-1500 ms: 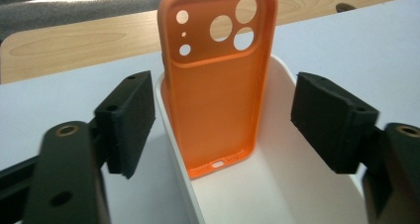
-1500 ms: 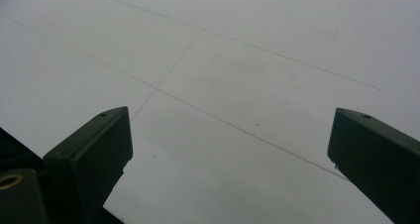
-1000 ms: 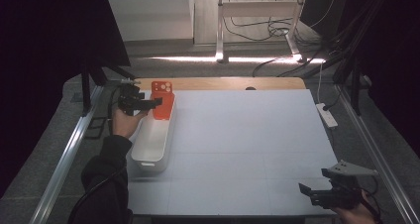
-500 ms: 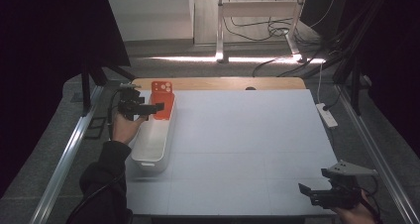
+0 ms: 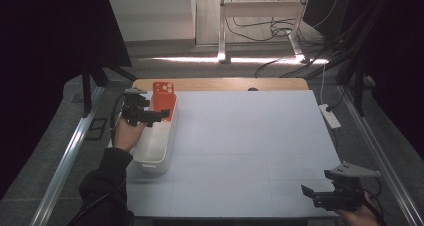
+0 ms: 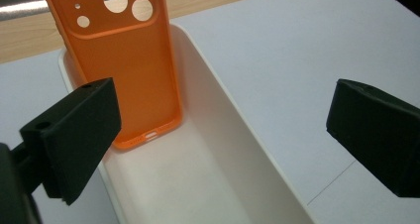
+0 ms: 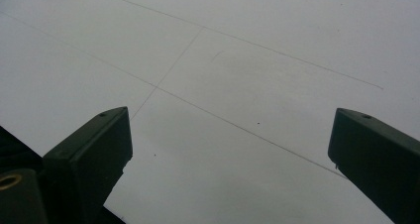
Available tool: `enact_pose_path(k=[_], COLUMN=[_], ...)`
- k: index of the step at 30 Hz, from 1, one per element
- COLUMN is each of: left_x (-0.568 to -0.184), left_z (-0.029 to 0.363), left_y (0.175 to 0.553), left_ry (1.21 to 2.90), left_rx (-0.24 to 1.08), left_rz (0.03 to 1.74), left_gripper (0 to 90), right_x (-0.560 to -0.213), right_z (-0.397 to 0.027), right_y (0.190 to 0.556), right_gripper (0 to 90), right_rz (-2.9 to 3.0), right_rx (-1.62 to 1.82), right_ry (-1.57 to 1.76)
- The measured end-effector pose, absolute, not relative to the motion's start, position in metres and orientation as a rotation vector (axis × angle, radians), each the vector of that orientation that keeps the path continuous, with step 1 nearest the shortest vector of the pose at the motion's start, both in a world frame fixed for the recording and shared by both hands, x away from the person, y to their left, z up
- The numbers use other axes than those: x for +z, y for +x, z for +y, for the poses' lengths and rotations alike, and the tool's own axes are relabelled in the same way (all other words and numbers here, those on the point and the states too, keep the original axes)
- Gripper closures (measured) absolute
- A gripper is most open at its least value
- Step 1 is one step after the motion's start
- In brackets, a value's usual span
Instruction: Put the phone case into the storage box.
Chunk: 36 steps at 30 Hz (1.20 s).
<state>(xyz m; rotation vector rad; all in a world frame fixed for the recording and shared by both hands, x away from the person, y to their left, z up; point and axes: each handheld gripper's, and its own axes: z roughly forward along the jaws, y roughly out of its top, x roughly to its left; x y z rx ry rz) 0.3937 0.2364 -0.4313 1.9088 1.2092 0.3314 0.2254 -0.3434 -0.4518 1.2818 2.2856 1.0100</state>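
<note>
My left tool (image 6: 223, 135) just opened wide, empty; orange phone case (image 6: 124, 65), top cropped, leans in white bin (image 6: 237, 149); right tool (image 7: 233, 159) wide over bare tabletop (image 7: 237, 60).

black fingers (image 6: 74, 140) (blocky, with screw holes), dark sleeve (image 5: 105, 178).

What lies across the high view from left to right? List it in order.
Left gripper → white bin with the orange phone case leaning at its far end → bare white table → right gripper at the near edge → white power strip near the table's right edge.
</note>
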Motion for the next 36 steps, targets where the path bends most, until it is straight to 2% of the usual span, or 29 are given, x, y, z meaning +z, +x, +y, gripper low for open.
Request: enact_pose_path(k=[23,36], left_x=[-0.425,-0.433], left_z=[0.215,0.211], left_y=[0.359,0.342], left_ry=[1.933,1.915], left_rx=[0.356,0.341], left_rz=[1.094,1.071], left_gripper=[0.0,0.0], right_x=[-0.452,-0.452], right_z=[-0.343,-0.343], right_y=[0.225,0.225], right_gripper=[3.6,3.6], right_rz=[2.285,2.288], right_rx=[1.010,1.010], right_ry=[1.280,1.277])
